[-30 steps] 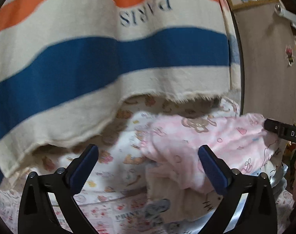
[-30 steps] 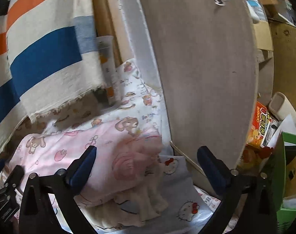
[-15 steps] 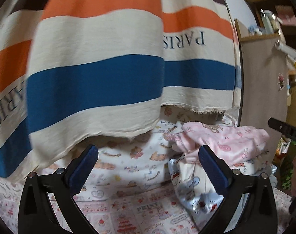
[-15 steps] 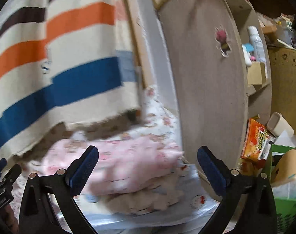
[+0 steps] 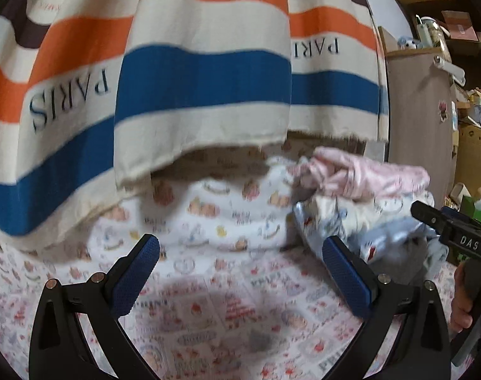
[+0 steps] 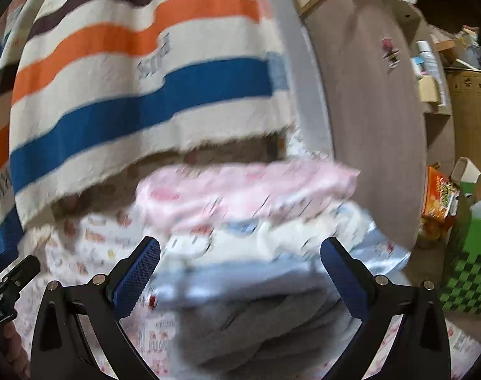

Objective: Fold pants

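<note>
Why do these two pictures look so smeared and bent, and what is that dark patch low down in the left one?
Left wrist view: the fisheye lens bows the striped blanket; the pink pants are softly smeared; the dark patch on the sheet looks like a shadow, probably the gripper's. Right wrist view: heavier blur streaks the pants; only the right gripper stays crisp, suggesting camera motion.

Pink printed pants point(image 5: 364, 175) point(image 6: 246, 190), folded (edges blurred), lying atop a stack of folded clothes
</note>
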Demonstrator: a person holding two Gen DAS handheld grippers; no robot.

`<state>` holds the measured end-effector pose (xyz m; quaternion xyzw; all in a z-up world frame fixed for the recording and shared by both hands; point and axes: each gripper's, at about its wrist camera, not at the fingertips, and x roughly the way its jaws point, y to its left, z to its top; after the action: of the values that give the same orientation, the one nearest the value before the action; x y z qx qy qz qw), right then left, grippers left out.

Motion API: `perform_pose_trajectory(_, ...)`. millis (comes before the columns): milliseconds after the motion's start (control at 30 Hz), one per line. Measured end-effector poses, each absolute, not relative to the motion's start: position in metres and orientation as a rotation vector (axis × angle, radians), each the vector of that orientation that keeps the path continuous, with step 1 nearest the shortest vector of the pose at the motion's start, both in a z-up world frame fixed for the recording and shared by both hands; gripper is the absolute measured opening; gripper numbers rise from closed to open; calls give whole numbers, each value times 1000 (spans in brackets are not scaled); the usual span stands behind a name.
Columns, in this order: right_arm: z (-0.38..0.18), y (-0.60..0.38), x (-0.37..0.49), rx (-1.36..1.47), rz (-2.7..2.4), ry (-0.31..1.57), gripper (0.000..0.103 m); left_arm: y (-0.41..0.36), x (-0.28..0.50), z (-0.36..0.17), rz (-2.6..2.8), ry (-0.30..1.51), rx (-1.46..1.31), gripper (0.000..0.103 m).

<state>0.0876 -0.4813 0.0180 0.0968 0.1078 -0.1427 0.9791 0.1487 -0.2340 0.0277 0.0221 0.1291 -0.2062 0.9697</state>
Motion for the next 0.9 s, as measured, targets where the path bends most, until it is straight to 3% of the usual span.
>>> perform_pose_trajectory(467, -3, -446, 96, 19, -285, 252, 102, -239, 151, 8, -376, 301, 66, 102)
perform_pose_trajectory(900, -1, -448, 93, 28, -285, 253, 102, -238, 150, 9, -374, 300, 76, 102)
